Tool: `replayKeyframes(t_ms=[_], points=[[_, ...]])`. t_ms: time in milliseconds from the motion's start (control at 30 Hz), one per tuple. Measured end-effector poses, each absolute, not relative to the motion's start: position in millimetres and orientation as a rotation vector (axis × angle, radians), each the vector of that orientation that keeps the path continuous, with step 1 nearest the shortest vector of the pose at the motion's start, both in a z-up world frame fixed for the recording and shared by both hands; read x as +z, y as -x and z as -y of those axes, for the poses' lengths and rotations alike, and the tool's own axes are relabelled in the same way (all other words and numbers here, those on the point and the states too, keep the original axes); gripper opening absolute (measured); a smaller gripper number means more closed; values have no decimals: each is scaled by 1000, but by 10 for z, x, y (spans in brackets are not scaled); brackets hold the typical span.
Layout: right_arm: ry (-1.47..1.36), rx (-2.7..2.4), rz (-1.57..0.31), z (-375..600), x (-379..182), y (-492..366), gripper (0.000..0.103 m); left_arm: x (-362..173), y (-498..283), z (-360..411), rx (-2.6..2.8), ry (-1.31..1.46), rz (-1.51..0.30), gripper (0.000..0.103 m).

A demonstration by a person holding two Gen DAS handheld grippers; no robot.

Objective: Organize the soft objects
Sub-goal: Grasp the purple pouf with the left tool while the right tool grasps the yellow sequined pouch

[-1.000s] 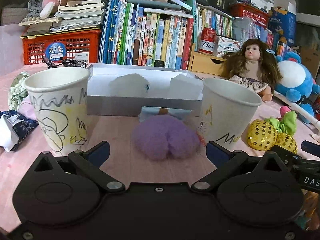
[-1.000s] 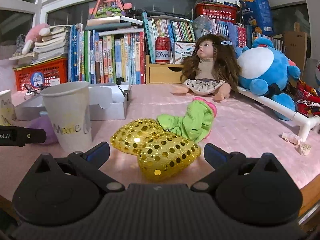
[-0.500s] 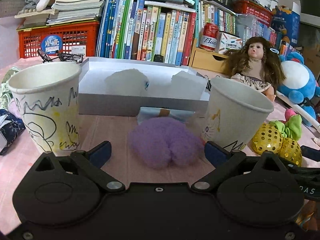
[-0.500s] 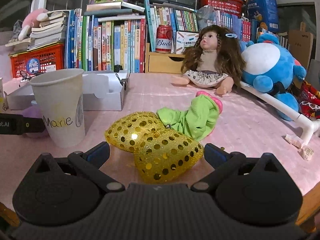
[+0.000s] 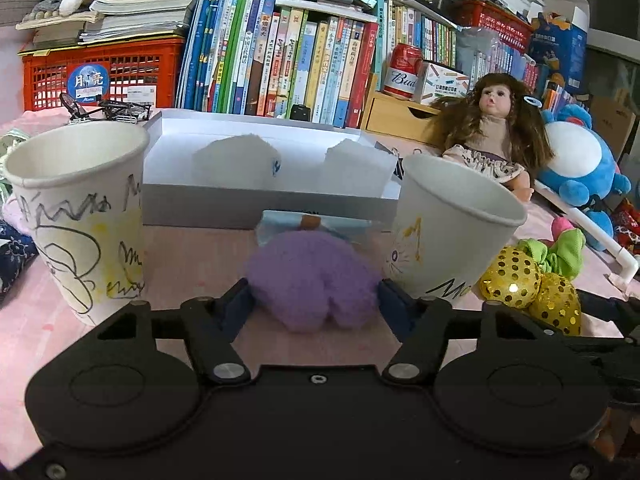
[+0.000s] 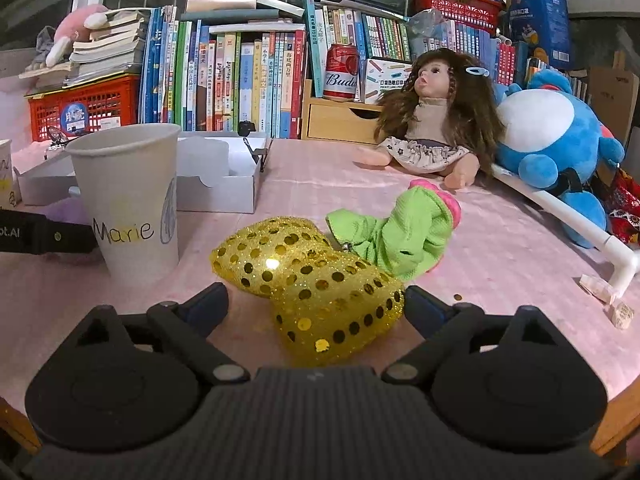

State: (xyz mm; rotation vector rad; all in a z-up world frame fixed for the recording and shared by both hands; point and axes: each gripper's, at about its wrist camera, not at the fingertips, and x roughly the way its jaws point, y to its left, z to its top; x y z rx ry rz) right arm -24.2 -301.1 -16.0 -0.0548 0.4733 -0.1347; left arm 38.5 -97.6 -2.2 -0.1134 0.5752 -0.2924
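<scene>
Now the left gripper (image 5: 312, 300) jaws are closing around the light, squishy purple fluffy toy (image 5: 312, 280) at lower middle, while the right gripper (image 6: 316, 304) jaws, closing too, straddle the slippery gold sequin heart (image 6: 316, 280), best squeezed across its fat middle.

At the lower centre of the frame, the left hand-held gripper (image 5: 314, 304) is closing around a purple plush (image 5: 312, 280), its pads meeting the fuzzy sides. Two paper cups (image 5: 80, 216) (image 5: 452, 224) are standing at left and right on the pink surface (image 5: 192, 256).
</scene>
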Motion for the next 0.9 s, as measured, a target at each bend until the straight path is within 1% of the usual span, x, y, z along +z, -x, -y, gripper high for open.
replayKeyframes(t_ms=[100, 167, 267, 533, 900], points=[[56, -126, -481, 3011, -157, 246, 86, -6, -355, 972, -288, 109, -572, 64], [58, -110, -476, 2999, -147, 268, 77, 6, -340, 965, -287, 110, -573, 64], [47, -107, -467, 3000, -132, 292, 68, 30, -314, 950, -284, 109, -568, 63], [-11, -102, -451, 3050, -76, 330, 61, 133, -220, 874, -272, 106, -538, 63], [-14, -110, -380, 3011, 116, 440, 60, 328, -110, 744, -268, 133, -500, 63]])
